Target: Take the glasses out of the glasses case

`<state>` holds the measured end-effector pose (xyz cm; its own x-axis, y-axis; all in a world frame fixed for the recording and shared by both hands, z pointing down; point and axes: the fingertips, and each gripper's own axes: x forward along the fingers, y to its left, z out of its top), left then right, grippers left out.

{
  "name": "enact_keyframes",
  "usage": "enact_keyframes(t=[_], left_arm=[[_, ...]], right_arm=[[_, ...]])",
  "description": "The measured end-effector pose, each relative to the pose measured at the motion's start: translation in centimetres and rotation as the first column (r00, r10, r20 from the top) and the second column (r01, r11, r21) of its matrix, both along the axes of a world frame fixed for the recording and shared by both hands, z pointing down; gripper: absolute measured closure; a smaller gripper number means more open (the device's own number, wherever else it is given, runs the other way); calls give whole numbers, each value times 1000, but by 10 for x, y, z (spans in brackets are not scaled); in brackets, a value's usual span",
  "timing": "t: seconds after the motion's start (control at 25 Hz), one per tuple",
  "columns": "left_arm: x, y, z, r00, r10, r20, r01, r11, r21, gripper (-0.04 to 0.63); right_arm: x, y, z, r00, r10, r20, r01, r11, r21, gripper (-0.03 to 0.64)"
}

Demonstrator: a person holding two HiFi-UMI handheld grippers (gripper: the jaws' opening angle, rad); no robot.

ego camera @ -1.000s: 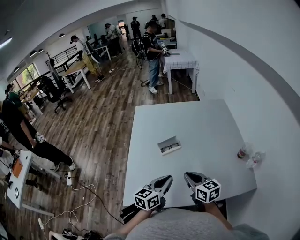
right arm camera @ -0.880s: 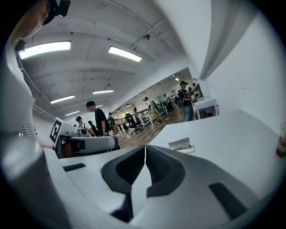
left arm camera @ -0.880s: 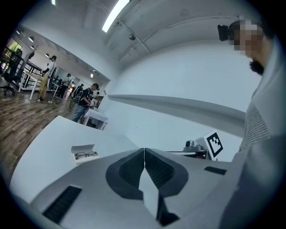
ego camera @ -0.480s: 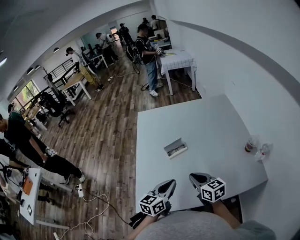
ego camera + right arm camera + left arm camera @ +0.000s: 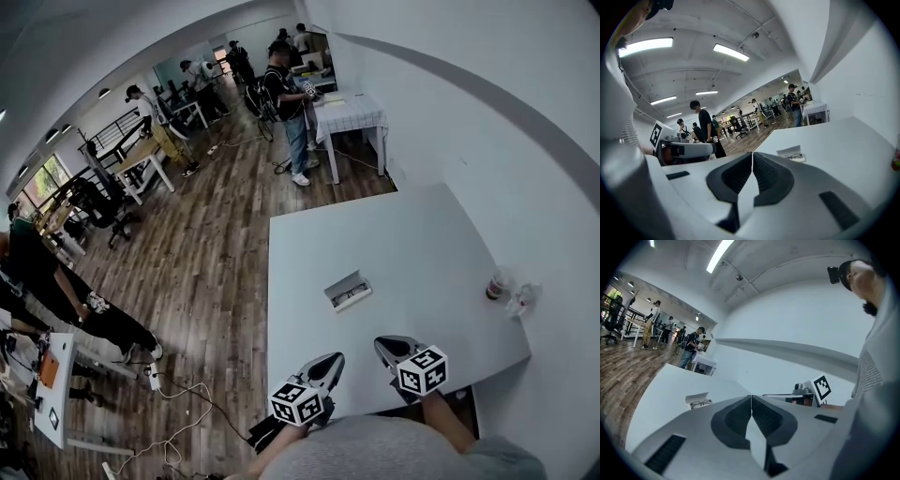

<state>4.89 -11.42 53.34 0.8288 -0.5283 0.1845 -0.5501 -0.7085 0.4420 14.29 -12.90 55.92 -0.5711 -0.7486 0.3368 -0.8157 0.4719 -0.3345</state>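
Barely shifted, left gripper point(image 5: 330, 360) and right gripper point(image 5: 383, 346) hold jaws clenched short of glasses case point(image 5: 348, 292).

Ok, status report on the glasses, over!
Left gripper shut, right gripper shut, both empty, at near table edge. Glasses case open mid-table, glasses inside. Nothing in between.

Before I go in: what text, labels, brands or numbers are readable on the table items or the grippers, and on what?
No words or numbers are readable in any view.
Left gripper and right gripper: their marker cubes carry black-and-white square patterns only, no letters.
Glasses case: no print visible.
Small container at the table's right edge: dark band, too small to read.
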Motion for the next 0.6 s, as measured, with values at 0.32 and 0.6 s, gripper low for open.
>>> enact_keyframes(t=[0.32,0.6], left_arm=[[-7,-4,4,1000,-2,-2,2,1000,-13,583],[-20,-8,5,1000,-9,-4,9,1000,-17,583]], right_arm=[[0,-14,-4,1000,-9,-28,9,1000,20,601],[-5,-28,-11,998,-12,-64,15,999,51,601]])
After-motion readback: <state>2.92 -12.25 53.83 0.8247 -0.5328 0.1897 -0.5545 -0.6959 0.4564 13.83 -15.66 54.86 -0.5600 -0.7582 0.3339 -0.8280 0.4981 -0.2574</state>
